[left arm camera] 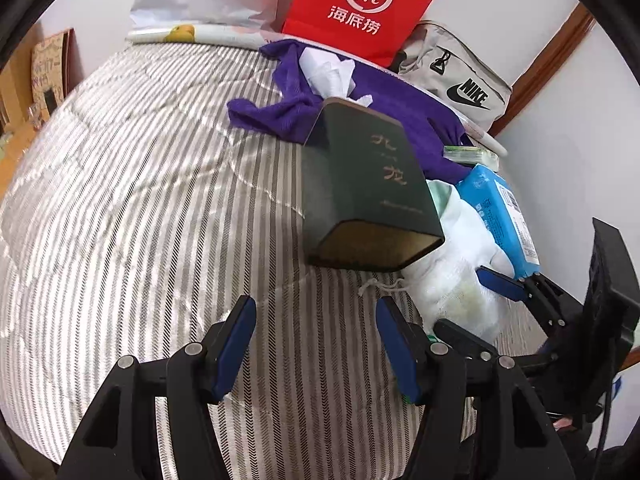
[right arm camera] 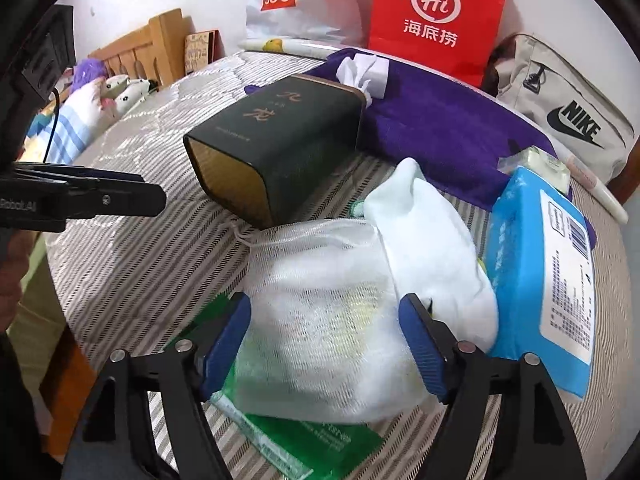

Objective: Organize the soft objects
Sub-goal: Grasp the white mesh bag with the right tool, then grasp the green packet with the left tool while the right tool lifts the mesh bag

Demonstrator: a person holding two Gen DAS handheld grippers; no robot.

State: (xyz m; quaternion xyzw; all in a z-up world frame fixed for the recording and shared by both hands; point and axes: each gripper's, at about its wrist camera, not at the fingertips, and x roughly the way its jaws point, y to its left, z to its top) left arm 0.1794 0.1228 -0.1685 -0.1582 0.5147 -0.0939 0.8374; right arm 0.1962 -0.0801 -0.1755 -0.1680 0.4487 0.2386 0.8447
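A white mesh pouch (right arm camera: 324, 320) lies on the striped bed, on top of a green packet (right arm camera: 304, 440). My right gripper (right arm camera: 324, 344) is open, its blue pads either side of the pouch. A white sock (right arm camera: 432, 236) lies beside the pouch, next to a blue tissue pack (right arm camera: 540, 272). A dark green box (right arm camera: 276, 140) lies on its side behind them, with a purple towel (right arm camera: 440, 120) and white tissue (right arm camera: 360, 72) beyond. My left gripper (left arm camera: 316, 344) is open and empty over bare bedding, short of the green box (left arm camera: 360, 184). The pouch also shows in the left wrist view (left arm camera: 452, 288).
A red paper bag (right arm camera: 436, 16), a white Miniso bag (right arm camera: 288, 0) and a grey Nike bag (right arm camera: 568, 112) stand along the wall at the back. Plush toys (right arm camera: 112, 92) and a wooden headboard (right arm camera: 140, 48) are at the far left. The striped bedding (left arm camera: 140, 200) stretches left.
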